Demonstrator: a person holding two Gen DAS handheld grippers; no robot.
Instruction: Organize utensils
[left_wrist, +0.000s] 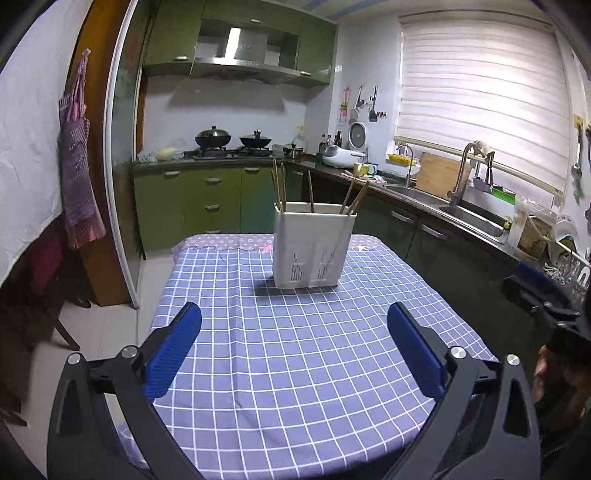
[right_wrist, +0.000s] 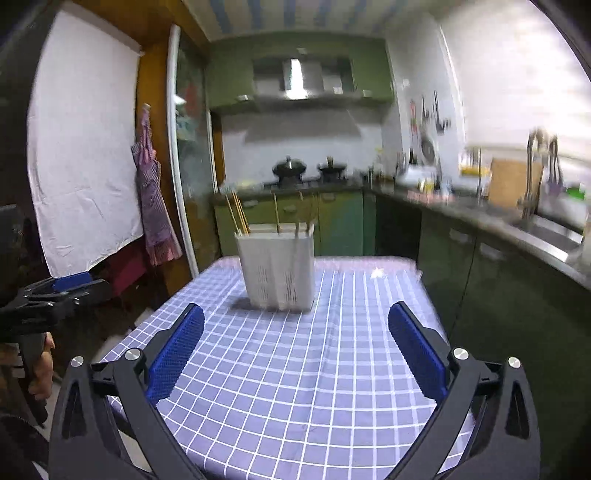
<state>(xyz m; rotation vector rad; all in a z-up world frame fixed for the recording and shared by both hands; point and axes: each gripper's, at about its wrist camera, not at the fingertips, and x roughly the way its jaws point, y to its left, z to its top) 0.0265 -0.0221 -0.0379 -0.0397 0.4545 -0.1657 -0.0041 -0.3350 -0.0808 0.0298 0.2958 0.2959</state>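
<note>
A white slotted utensil holder (left_wrist: 312, 245) stands upright on a blue checked tablecloth (left_wrist: 295, 362) near the table's far edge, and shows too in the right wrist view (right_wrist: 277, 269). Several wooden chopsticks (left_wrist: 279, 186) stand in it, some upright, some leaning right; they show as well from the right (right_wrist: 238, 214). My left gripper (left_wrist: 293, 321) is open and empty, well short of the holder. My right gripper (right_wrist: 295, 321) is open and empty, also short of it. The left gripper appears at the left edge of the right wrist view (right_wrist: 59, 291), off the table.
A kitchen counter (left_wrist: 424, 192) with a sink (left_wrist: 472, 218) runs along the right. A stove with two woks (left_wrist: 229, 142) is at the back. An apron (left_wrist: 75, 155) hangs on the left wall. The floor (left_wrist: 110, 314) lies left of the table.
</note>
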